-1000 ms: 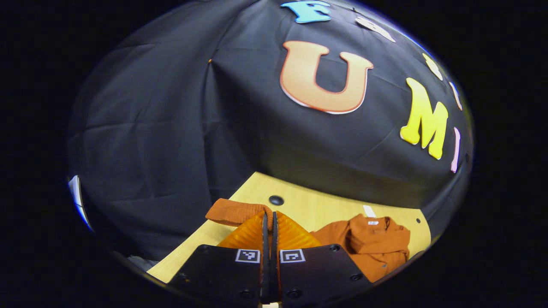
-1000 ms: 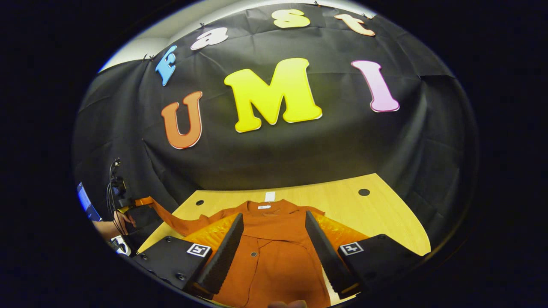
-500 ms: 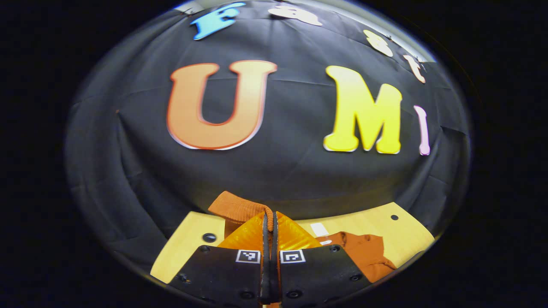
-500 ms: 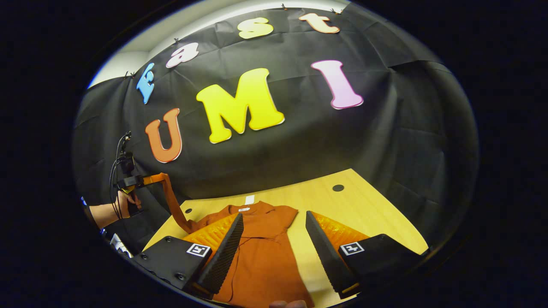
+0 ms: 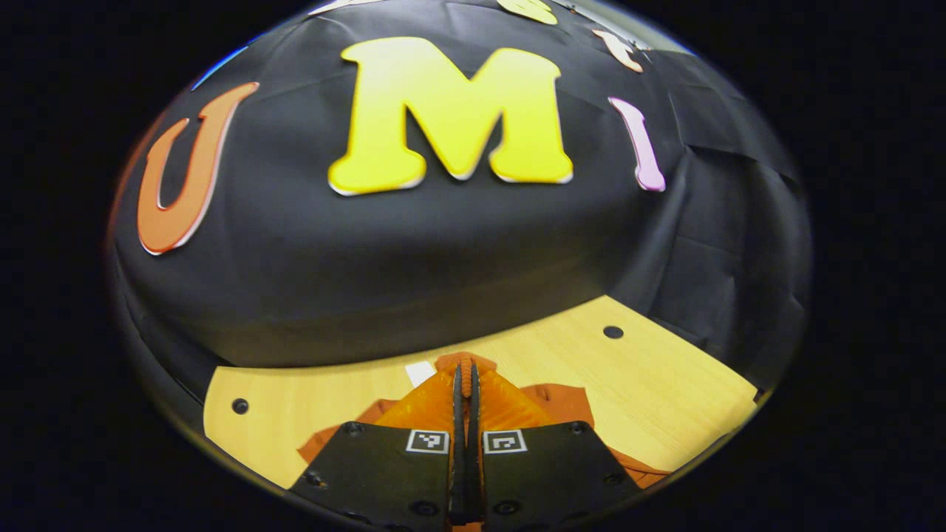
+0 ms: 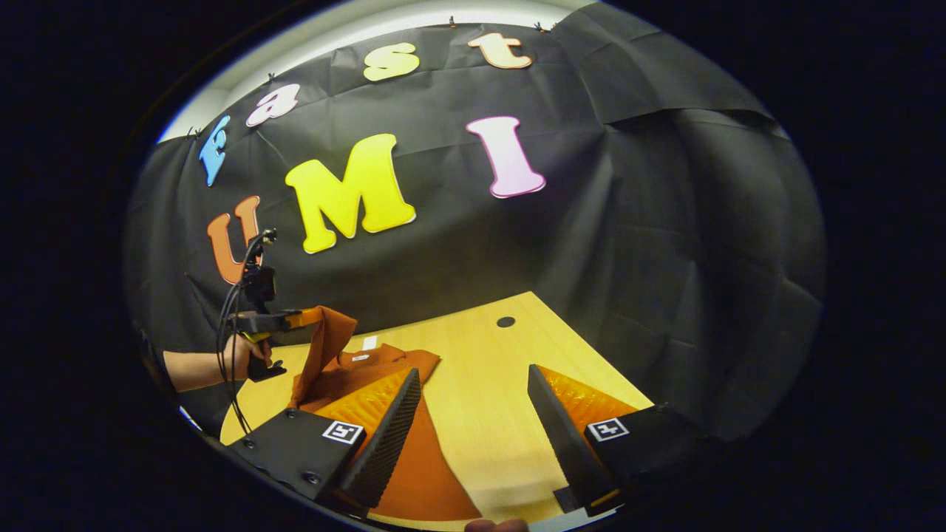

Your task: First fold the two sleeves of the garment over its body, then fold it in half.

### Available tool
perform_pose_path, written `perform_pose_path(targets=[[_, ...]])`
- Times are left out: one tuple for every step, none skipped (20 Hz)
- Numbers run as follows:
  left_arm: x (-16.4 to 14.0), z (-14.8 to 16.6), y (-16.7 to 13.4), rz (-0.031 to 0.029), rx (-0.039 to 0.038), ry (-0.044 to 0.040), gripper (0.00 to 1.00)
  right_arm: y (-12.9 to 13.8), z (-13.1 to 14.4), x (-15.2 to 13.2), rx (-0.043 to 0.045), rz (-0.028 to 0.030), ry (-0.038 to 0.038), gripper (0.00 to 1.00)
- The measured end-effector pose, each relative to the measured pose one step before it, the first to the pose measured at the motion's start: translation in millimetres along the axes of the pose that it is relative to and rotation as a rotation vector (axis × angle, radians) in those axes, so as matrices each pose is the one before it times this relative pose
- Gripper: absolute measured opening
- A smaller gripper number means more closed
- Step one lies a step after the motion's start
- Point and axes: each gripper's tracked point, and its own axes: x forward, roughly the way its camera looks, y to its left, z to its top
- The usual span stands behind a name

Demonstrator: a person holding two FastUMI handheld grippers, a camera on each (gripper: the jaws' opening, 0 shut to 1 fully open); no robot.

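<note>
Rust-orange garment (image 6: 429, 473) lying on the pale wooden bench (image 6: 488, 384), its collar end toward the booth wall and its body running back under the right tongs (image 6: 473, 436). Left tongs (image 5: 465, 377), seen along their own fingers in the left gripper view, are pressed together on a sleeve cuff (image 5: 464, 362), a small lip of ribbed cloth showing just past the tips. In the right gripper view the same tongs (image 6: 307, 319) appear farther off, held by a hand (image 6: 244, 358). From them the sleeve (image 6: 325, 343) hangs as a raised band above the bench, over the garment's collar region. Right tongs are spread wide and hold nothing; between their fingers lies bare bench, with the garment's edge beside the near finger.

Step in hand, as judged: the first sleeve fold, with the sleeve lifted and carried over the body but not yet laid down. The next move calls for lowering the cuff onto the body so the sleeve lies flat without bunching, then releasing it. The other sleeve and the fold in half appear to remain. Whether the second sleeve is already folded cannot be told.
</note>
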Motion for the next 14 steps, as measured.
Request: perform_pose_path(targets=[[10.65, -19.75, -10.19, 0.00731, 0.02227, 0.04040, 0.03, -8.87, -1.54, -4.41, -0.00361, -0.02166, 0.00656, 0.94], [11.17, -16.07, -13.73, 0.00165, 0.02019, 0.03312, 0.03, -7.89, -1.90, -4.12, -0.00413, -0.02076, 0.00559, 0.94], [8.62, -15.20, -11.61, 0.00212, 0.01781, 0.03089, 0.03, -6.61, -0.78, -2.99, -0.00007, -0.01828, 0.00353, 0.94], [10.15, -13.77, -11.47, 0.00687, 0.01175, 0.03215, 0.03, -4.50, -1.97, -4.15, -0.00108, -0.01300, 0.00561, 0.94], [9.02, -11.96, -9.62, 0.01668, 0.00651, 0.03290, 0.03, -3.11, -2.22, -2.58, 0.00052, -0.01027, 0.00782, 0.94], [6.76, -10.31, -9.69, 0.01659, 0.00079, 0.03328, 0.03, -1.07, -1.92, 1.34, 0.00176, -0.00400, 0.00679, 0.94], [4.25, -6.51, -10.90, 0.00259, -0.00011, 0.01758, 0.04, 0.81, -1.88, 0.29, -0.00049, -0.00118, 0.00588, 0.94], [2.46, -3.30, -10.00, 0.00347, 0.00296, 0.00733, 0.05, 1.46, -2.26, 1.48, -0.00339, 0.00252, 0.00524, 0.94], [7.79, -11.62, -12.66, 0.00162, -0.00088, 0.00206, 0.07, 1.53, -0.54, 0.43, -0.00566, 0.00386, 0.00469, 0.94], [-5.23, 2.51, -5.54, -0.01977, -0.01141, 0.00230, 0.10, 3.05, 0.19, 2.01, -0.00548, 0.00717, 0.00153, 0.94], [1.12, -1.39, -13.54, -0.04082, -0.02296, -0.00150, 0.13, 3.50, 0.91, 1.54, -0.00436, 0.00820, -0.00006, 0.94], [-2.94, -0.76, -17.95, -0.06116, -0.02909, 0.00010, 0.23, 3.60, 0.30, 3.06, -0.00562, 0.00814, -0.00076, 0.94], [-0.96, -3.39, -12.19, -0.03030, -0.00670, 0.01482, 0.29, 3.65, 1.40, 2.55, -0.00455, 0.00968, 0.00089, 0.94], [-5.73, 1.54, -4.13, 0.00670, 0.01252, 0.00187, 0.52, 3.38, 0.83, 2.77, -0.00413, 0.01299, -0.00128, 0.94]])
